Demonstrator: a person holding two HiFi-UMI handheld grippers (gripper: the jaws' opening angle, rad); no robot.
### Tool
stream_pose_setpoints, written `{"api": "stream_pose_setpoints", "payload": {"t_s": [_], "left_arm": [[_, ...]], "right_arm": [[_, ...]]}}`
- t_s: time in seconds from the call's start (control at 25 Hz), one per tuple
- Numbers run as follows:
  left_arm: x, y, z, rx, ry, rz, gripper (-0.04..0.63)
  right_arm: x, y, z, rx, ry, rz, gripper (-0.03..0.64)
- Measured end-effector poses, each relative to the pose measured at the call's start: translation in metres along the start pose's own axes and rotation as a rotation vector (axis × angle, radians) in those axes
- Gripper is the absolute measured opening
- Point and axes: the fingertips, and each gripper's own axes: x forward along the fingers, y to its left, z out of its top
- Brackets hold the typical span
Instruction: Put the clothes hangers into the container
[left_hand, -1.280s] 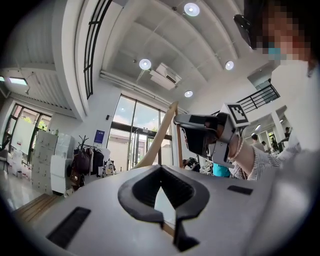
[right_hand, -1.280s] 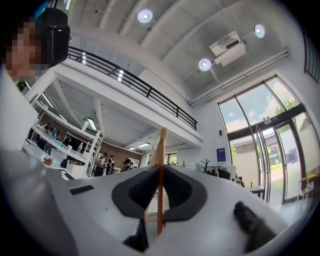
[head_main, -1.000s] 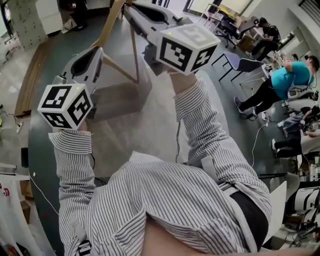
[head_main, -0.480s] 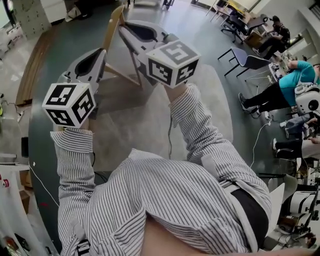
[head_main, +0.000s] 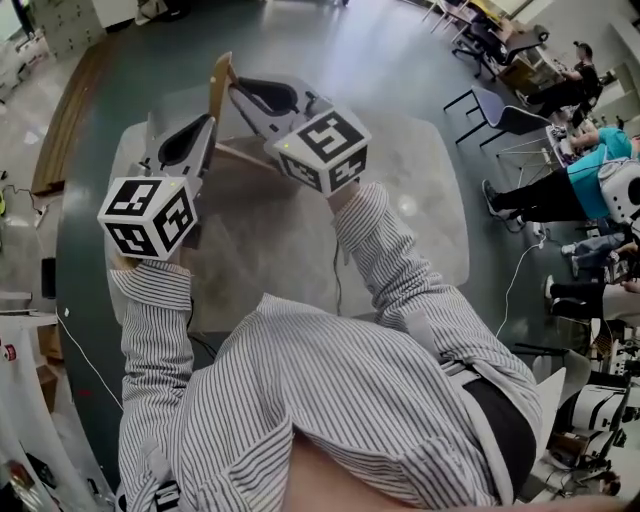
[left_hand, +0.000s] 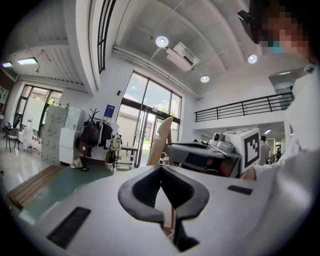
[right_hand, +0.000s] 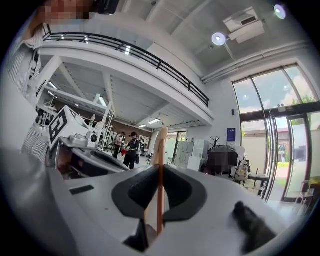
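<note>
1. The wooden clothes hanger (head_main: 218, 85) is held up in the air above the bench (head_main: 430, 190), in the upper left of centre of the head view. It's not resting on anything.
2. The right gripper (right_hand: 159, 175) is clamped on the hanger. In the right gripper view the thin wood edge is pinched between the two dark pads and sticks up past them, right in the middle of the frame.
3. The left gripper (left_hand: 161, 172) has its jaws drawn together. A thin brown rod of the hanger can be seen in the gap just behind the tips, so it looks clamped on the hanger's lower bar.
4. In the left gripper view the pale broad part of the hanger rises just beyond the jaws. The right gripper sits to the right of it.
5. In the head view the two grippers are close together. The left marker cube (head_main: 150, 215) is at mid left and the right marker cube (head_main: 320, 150) is nearer the centre. The hanger's bar runs between the two gripper bodies.
6. Striped shirt sleeves (head_main: 400, 290) fill the lower half of the head view.
7. Off to the right, an empty chair (head_main: 500, 110) and some seated people (head_main: 600, 180) can be made out, well apart from the bench.
</note>
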Motion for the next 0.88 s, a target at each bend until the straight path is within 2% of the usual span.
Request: {"api": "stream_pose_setpoints", "payload": {"t_s": [0.24, 0.36, 0.48, 0.56, 0.88], "left_arm": [[-0.006, 0.007, -0.034, -0.052, 0.044, 0.024, 0.011], [-0.011, 0.009, -0.051, -0.079, 0.066, 0.042, 0.011], [-0.023, 0.016, -0.071, -0.104, 0.087, 0.085, 0.009], [-0.030, 0.021, -0.084, -0.125, 0.108, 0.105, 0.009], [-0.052, 0.018, -0.120, -0.191, 0.146, 0.140, 0.011]], "right_arm": [[0.001, 0.024, -0.042, -0.086, 0.078, 0.001, 0.034], [0.002, 0.038, -0.061, -0.067, 0.115, 0.021, 0.034], [0.003, 0.055, -0.065, -0.041, 0.105, 0.042, 0.035], [0.005, 0.069, -0.063, -0.061, 0.100, 0.065, 0.035], [0.002, 0.113, -0.076, -0.075, 0.109, 0.108, 0.044]]}}
